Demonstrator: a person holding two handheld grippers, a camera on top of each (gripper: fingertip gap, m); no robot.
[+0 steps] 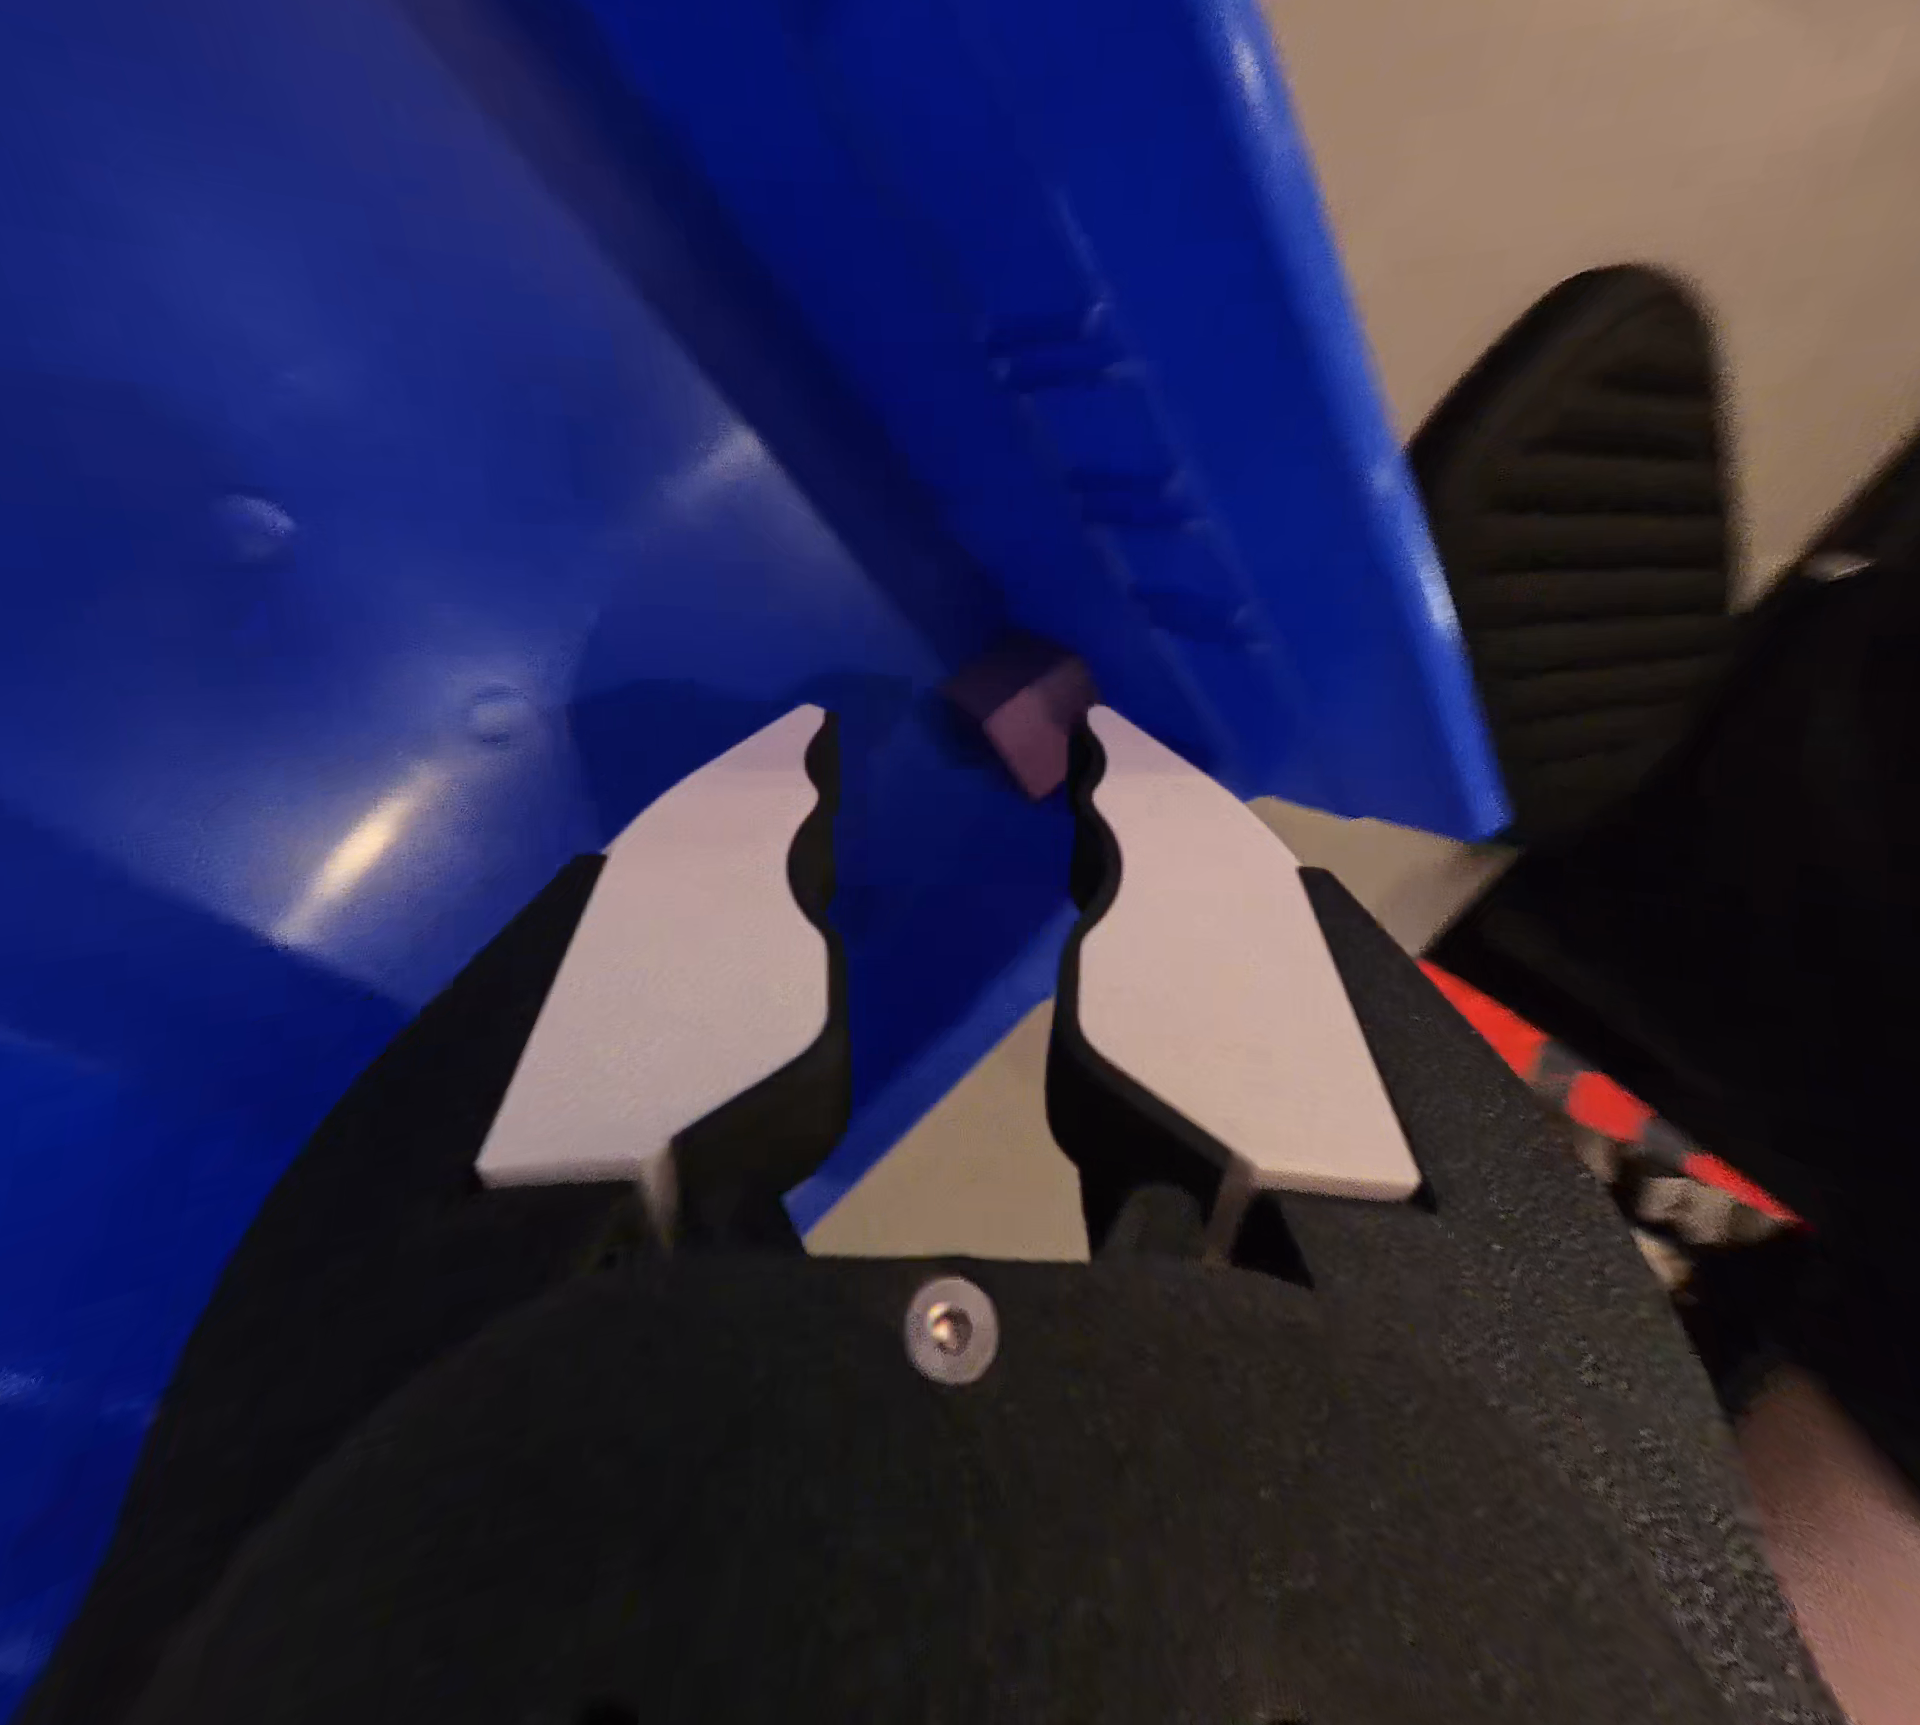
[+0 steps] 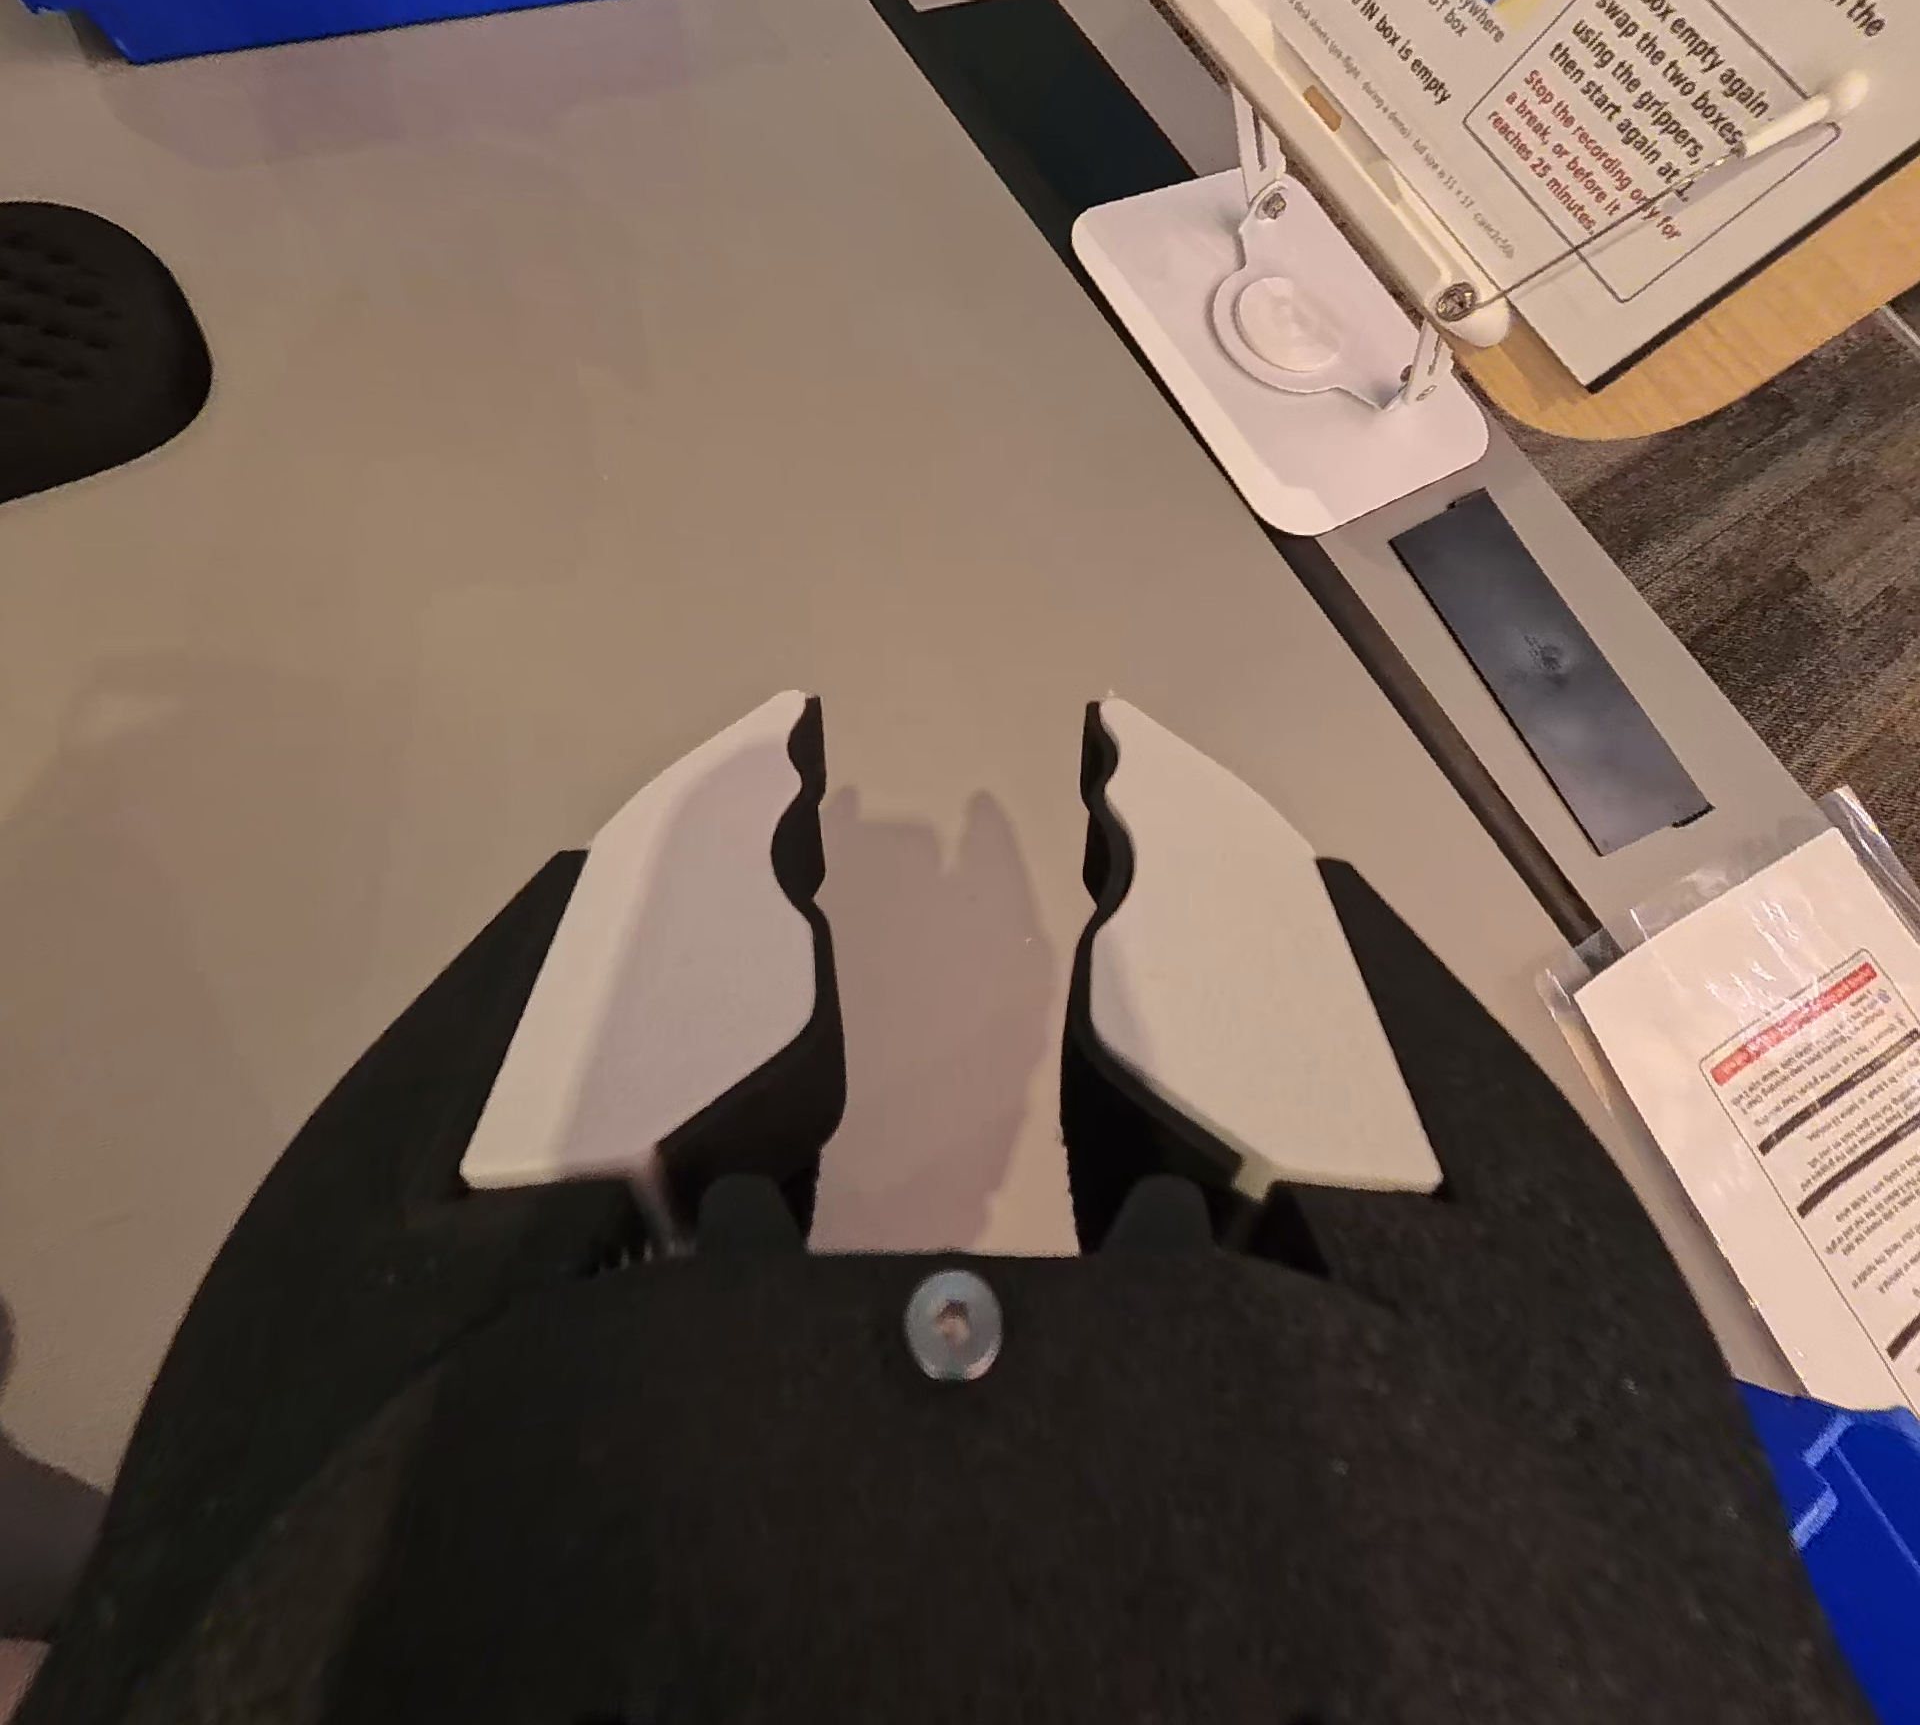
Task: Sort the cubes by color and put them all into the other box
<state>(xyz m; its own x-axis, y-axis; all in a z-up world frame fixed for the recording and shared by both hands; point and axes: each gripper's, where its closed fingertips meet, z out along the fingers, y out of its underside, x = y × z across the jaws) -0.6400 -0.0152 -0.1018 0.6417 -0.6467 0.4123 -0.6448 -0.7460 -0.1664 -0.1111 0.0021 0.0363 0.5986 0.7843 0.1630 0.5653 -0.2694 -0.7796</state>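
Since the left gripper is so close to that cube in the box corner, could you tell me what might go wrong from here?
1. The small purple cube sits tight in the blue plastic box's corner, so the open left gripper's finger may hit the wall.
2. It lies off-centre, beside the right fingertip, so closing could nudge it aside.

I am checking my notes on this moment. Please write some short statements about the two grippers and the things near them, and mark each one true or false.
1. The left gripper is open. True.
2. A purple cube lies in the blue box. True.
3. The right gripper holds a cube. False: it is open and empty, above the grey table.
4. The paper stand is black. False: it is white.
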